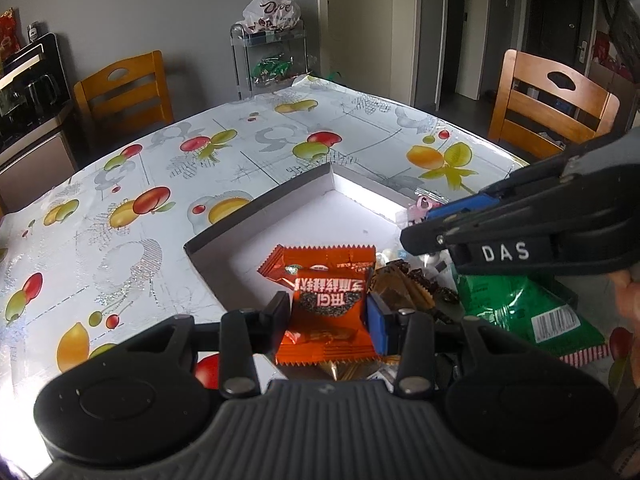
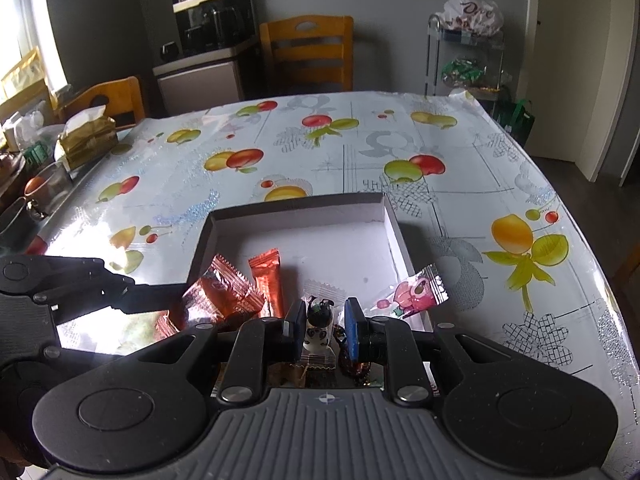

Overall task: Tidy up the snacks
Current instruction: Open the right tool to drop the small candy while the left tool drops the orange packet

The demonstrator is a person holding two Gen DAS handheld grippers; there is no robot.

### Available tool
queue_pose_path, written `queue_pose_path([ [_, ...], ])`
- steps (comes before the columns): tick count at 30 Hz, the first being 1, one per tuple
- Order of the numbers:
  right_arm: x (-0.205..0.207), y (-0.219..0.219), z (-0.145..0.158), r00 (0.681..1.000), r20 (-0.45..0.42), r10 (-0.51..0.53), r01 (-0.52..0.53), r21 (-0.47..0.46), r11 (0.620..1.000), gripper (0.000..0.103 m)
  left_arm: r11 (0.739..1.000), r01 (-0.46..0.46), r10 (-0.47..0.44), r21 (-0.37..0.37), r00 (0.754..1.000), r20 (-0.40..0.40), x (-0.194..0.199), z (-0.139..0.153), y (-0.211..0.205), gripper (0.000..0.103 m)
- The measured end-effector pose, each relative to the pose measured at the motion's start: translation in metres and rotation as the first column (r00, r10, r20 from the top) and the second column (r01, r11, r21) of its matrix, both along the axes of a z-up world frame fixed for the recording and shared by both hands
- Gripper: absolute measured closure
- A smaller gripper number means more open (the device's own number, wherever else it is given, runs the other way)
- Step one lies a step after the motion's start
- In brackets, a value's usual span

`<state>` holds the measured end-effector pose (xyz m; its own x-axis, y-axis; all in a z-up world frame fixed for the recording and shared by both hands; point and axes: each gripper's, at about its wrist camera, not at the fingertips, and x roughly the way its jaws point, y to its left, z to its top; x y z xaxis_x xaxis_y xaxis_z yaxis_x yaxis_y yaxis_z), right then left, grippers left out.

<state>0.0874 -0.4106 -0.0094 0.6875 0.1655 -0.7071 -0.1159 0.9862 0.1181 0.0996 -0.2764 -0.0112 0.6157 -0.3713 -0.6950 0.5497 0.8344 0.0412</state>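
My left gripper [image 1: 327, 320] is shut on an orange snack packet [image 1: 328, 308], held over the near corner of a shallow white box [image 1: 280, 216]. A second orange packet [image 1: 320, 258] lies in the box just behind it. To the right are brown wrapped snacks [image 1: 404, 288] and a green packet [image 1: 532, 312]. My right gripper [image 2: 323, 326] is shut on a small panda-print candy [image 2: 318, 328] above the near end of the box [image 2: 304, 216]. Orange packets [image 2: 224, 296] lie at its left, and a pink candy packet [image 2: 416, 290] rests on the box's right wall.
The table wears a glossy fruit-print cloth [image 2: 360, 140]. A tissue box [image 2: 86, 136] and cups stand at its far left edge. Wooden chairs [image 1: 124, 88] and a metal trolley [image 1: 272, 60] with a plastic bag stand beyond the table. The table's right edge [image 2: 592, 240] is close.
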Motion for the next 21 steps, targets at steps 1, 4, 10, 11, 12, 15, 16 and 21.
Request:
queue_pose_path([
  [1,0.0005,-0.0002,-0.0011,1.0,-0.004,0.0,0.0,0.0,1.0,0.081,1.0,0.0,0.0,0.001,1.0,-0.001,0.0006,-0.0005,-0.0003,0.064],
  [4,0.0019,-0.0007,-0.0031,1.0,-0.011,-0.002,0.002,0.002,1.0,0.081,1.0,0.001,-0.001,0.002,1.0,-0.005,0.0017,-0.0017,-0.0008,0.064],
  [10,0.0024,-0.0009,-0.0032,1.0,-0.011,-0.003,0.003,0.002,1.0,0.081,1.0,0.001,-0.001,0.001,1.0,-0.005,0.0021,-0.0021,-0.0011,0.064],
  [11,0.0029,-0.0011,-0.003,1.0,-0.01,-0.003,0.003,0.002,1.0,0.081,1.0,0.001,-0.001,0.002,1.0,-0.005,0.002,-0.002,-0.0011,0.064],
  [12,0.0033,-0.0011,-0.0027,1.0,-0.01,-0.004,0.004,0.002,1.0,0.081,1.0,0.001,-0.001,0.001,1.0,-0.005,0.002,-0.002,-0.0011,0.064],
  [15,0.0033,-0.0007,-0.0021,1.0,-0.009,-0.004,0.004,0.0,1.0,0.081,1.0,0.002,-0.002,0.0,1.0,-0.005,0.0037,-0.0029,-0.0019,0.064],
  [16,0.0033,-0.0007,-0.0019,1.0,-0.009,-0.004,0.004,0.0,1.0,0.081,1.0,0.002,-0.002,0.001,1.0,-0.005,0.0038,-0.0029,-0.0019,0.064],
  [21,0.0029,-0.0016,-0.0016,1.0,-0.013,-0.009,0.009,-0.005,1.0,0.081,1.0,0.006,-0.006,0.0,1.0,-0.011,0.005,-0.004,-0.0031,0.064],
])
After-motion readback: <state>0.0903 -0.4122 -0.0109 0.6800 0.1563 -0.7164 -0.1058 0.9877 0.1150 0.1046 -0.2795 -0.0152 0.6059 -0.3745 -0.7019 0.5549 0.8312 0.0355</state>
